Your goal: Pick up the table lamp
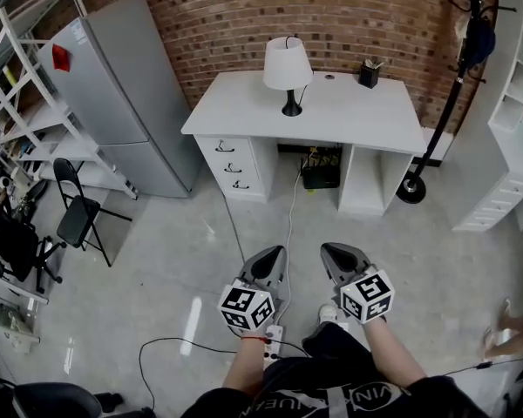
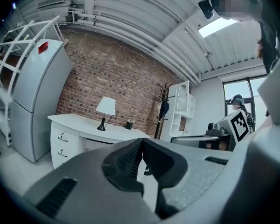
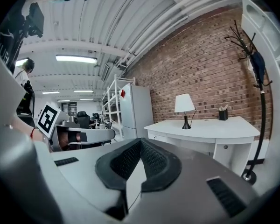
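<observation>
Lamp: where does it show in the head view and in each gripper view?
Head view: lamp at top centre, on the desk.
Left gripper view: lamp left of centre, on the desk.
Right gripper view: lamp right of centre, on the desk.
Shared landmark: the black pen pot on the desk, right of the lamp in all three.

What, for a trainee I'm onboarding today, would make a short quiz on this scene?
1. Multiple choice: the table lamp stands on A) the white desk, B) the fridge, C) the floor.
2. True or false: the left claw and the right claw are both shut and empty.
3. Name the small black thing near the desk's far right corner in the head view.
Key: 1 A. 2 True. 3 The pen holder.
</observation>
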The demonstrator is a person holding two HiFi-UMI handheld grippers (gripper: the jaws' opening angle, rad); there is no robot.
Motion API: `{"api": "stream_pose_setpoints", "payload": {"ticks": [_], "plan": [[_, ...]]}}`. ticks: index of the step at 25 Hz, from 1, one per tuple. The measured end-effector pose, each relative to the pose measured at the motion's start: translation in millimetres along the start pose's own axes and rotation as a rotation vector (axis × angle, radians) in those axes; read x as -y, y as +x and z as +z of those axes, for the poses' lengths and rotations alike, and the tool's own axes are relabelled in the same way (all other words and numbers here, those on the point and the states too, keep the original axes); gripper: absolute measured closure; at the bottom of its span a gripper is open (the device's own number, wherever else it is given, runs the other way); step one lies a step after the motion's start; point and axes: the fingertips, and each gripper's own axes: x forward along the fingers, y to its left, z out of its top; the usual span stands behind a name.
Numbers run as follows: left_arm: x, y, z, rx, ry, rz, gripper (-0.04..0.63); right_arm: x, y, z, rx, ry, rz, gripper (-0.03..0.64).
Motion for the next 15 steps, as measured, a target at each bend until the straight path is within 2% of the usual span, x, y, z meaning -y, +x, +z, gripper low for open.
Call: {"api": "stream_pose_setpoints", "payload": {"ticks": [15], "plan": [[-45.2,189.6,36.6,0.007,0.01,0.0,0.588,163.6,93.8,33.1,-0.011,-0.018,0.04,0.614]]}}
